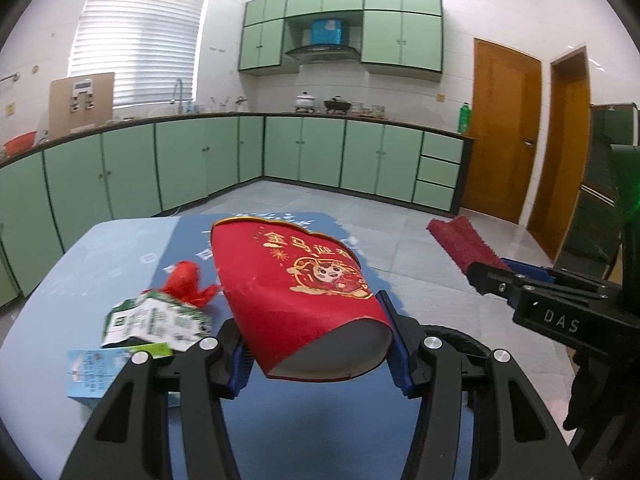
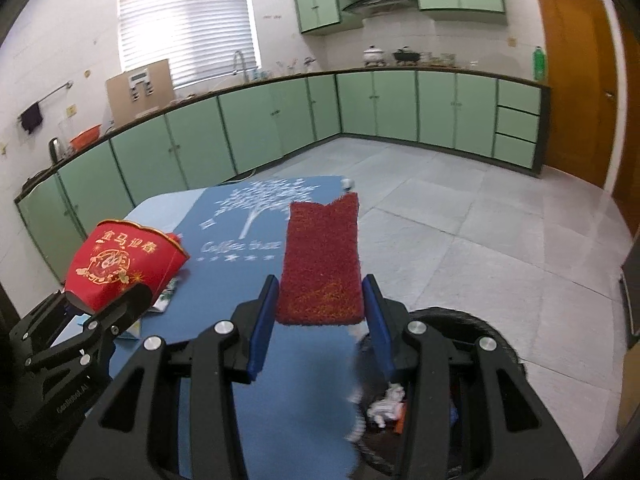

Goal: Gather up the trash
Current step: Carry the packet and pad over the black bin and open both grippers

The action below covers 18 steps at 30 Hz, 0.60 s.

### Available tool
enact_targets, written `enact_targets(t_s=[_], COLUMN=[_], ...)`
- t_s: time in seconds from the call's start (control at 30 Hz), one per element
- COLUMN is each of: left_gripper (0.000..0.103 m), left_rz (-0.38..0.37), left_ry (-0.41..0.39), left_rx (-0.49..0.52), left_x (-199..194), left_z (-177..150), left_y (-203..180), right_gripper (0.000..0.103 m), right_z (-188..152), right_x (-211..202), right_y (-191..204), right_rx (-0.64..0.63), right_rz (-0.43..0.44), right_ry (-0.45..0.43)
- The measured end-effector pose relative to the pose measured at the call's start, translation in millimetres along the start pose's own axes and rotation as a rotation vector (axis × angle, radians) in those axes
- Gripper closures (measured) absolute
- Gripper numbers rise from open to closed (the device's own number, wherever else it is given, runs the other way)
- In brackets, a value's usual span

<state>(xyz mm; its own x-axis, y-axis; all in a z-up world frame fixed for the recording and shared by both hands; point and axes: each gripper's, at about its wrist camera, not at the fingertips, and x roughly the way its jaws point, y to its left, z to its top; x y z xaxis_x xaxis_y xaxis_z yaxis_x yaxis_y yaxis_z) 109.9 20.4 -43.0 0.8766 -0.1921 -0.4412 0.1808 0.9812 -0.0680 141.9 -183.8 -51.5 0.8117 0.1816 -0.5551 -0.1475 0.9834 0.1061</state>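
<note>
A: How many pieces am I carrying?

B: Two. My left claw (image 1: 320, 344) is clamped on one red paper sleeve (image 1: 296, 292) printed with gold characters, its blue pads pressing both sides, lifted over the desk (image 1: 80, 264). My right claw (image 2: 320, 320) grips one red fuzzy strip (image 2: 322, 260), also held above the desk.

A: And what's left down there?

B: I count three loose pieces beside the sleeve: one crumpled red scrap (image 1: 188, 282), one green-and-white carton (image 1: 156, 320), one pale blue leaflet (image 1: 92, 372). One dark bin (image 2: 460, 380) sits below the right claw, with trash inside.
</note>
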Motion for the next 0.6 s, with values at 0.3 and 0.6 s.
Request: enact_targets(t_s=[0.3,0.6], left_gripper=[0.049,0.049], left_rz=[-0.11,-0.204], left_ry=[0.007,0.024], left_rx=[0.043,0.078], left_x=[22.6,55.5], left_z=[8.2,9.8], left_y=[-57.6,-113.9], right_gripper=[0.062,0.062], right_z=[-8.7,-24.0], right_x=[-13.5,-11.5], right_y=[-57.8,-114.5], right_rx=[0.038,0.086], right_rz=[-0.103,-0.187], right_ry=[-0.007,0.015])
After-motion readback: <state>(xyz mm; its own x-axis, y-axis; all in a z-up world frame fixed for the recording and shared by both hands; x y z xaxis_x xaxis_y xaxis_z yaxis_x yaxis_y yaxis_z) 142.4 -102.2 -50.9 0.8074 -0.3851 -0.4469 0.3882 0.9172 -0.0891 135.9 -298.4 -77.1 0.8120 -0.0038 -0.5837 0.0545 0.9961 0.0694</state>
